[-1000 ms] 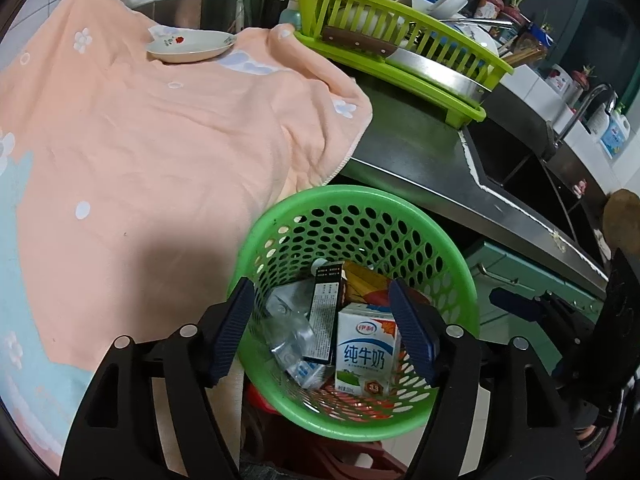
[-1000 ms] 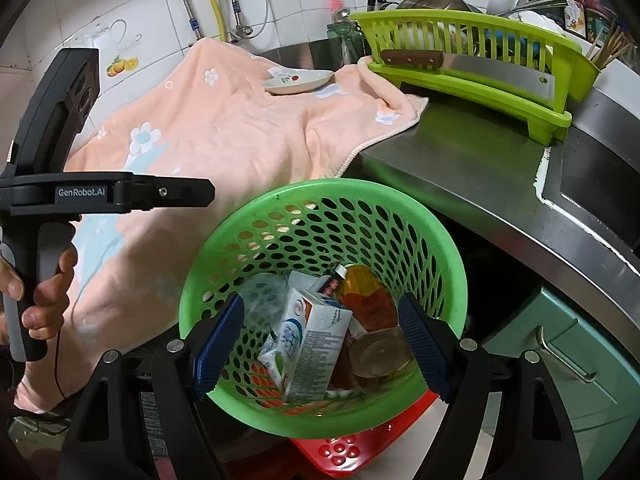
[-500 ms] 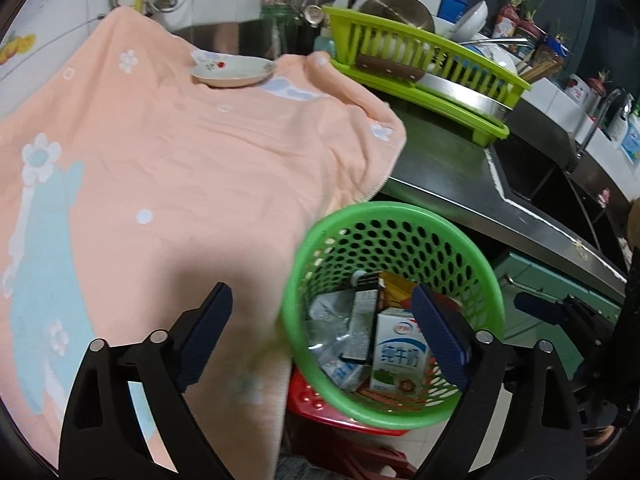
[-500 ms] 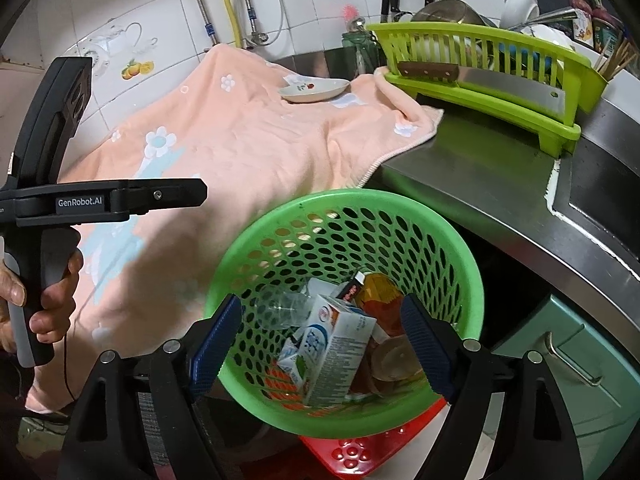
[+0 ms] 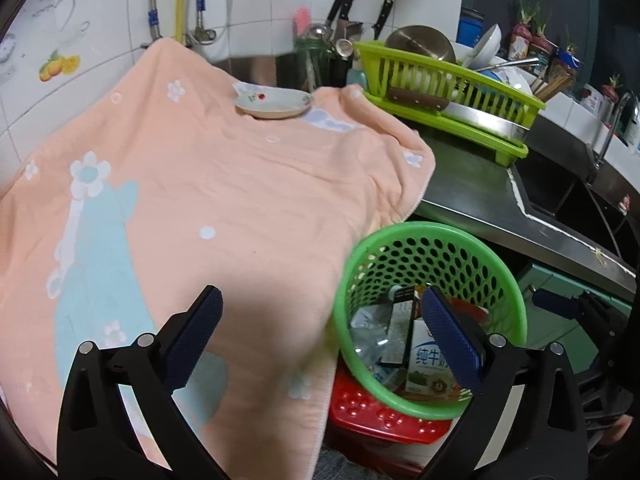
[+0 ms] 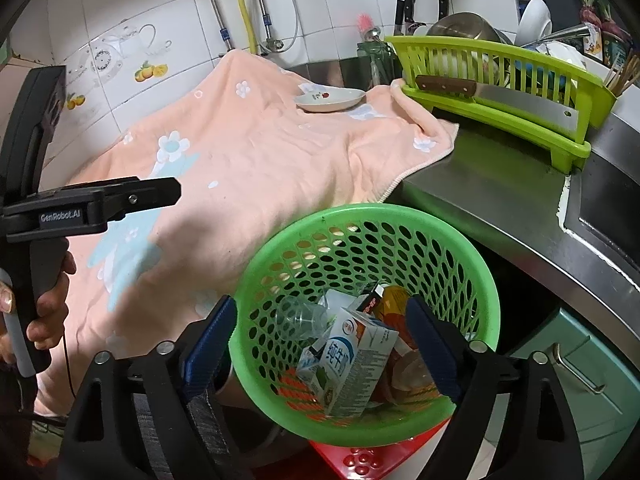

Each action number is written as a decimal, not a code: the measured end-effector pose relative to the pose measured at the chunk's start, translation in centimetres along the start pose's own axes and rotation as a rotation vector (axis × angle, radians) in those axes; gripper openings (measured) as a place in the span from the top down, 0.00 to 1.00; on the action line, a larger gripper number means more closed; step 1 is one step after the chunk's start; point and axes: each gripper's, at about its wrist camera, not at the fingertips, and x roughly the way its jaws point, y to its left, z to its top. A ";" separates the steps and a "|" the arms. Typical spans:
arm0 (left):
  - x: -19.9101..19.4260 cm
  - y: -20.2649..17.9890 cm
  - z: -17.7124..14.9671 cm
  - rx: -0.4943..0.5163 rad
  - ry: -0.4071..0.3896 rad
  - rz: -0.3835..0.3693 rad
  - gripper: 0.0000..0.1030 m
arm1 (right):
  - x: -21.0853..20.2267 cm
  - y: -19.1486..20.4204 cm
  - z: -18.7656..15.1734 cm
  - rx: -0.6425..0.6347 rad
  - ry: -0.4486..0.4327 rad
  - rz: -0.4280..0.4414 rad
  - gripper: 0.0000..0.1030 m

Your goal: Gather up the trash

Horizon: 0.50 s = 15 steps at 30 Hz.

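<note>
Both tongs spread wide, empty | left tongs [image 5: 320, 340] over towel [image 5: 224, 184] | right tongs [image 6: 320, 344] above basket [image 6: 476, 268] rim

Bright, even indoor light floods both views, and the white wall tiles [image 6: 180, 92] show no harsh glare. A soft dark shadow pools on the peach towel [image 5: 248, 200] near the lower middle. Fisheye bending curves the counter edge [image 6: 520, 240], black vignette rings the corners, and the basket's near rim [image 5: 400, 400] smears slightly.
</note>
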 end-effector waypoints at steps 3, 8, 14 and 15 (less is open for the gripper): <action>-0.9 0.5 -0.2 0.001 -0.019 0.029 0.05 | -0.1 0.4 0.3 -0.007 -0.005 0.002 0.18; -2.5 1.6 -0.6 -0.022 -0.046 0.055 0.05 | -0.4 1.2 0.5 -0.023 -0.019 -0.014 0.15; -3.7 3.0 -1.3 -0.060 -0.064 0.076 0.05 | -0.4 1.8 0.8 -0.024 -0.025 -0.015 0.14; -4.0 3.2 -1.4 -0.063 -0.070 0.086 0.05 | -0.4 1.8 0.9 -0.024 -0.025 -0.014 0.14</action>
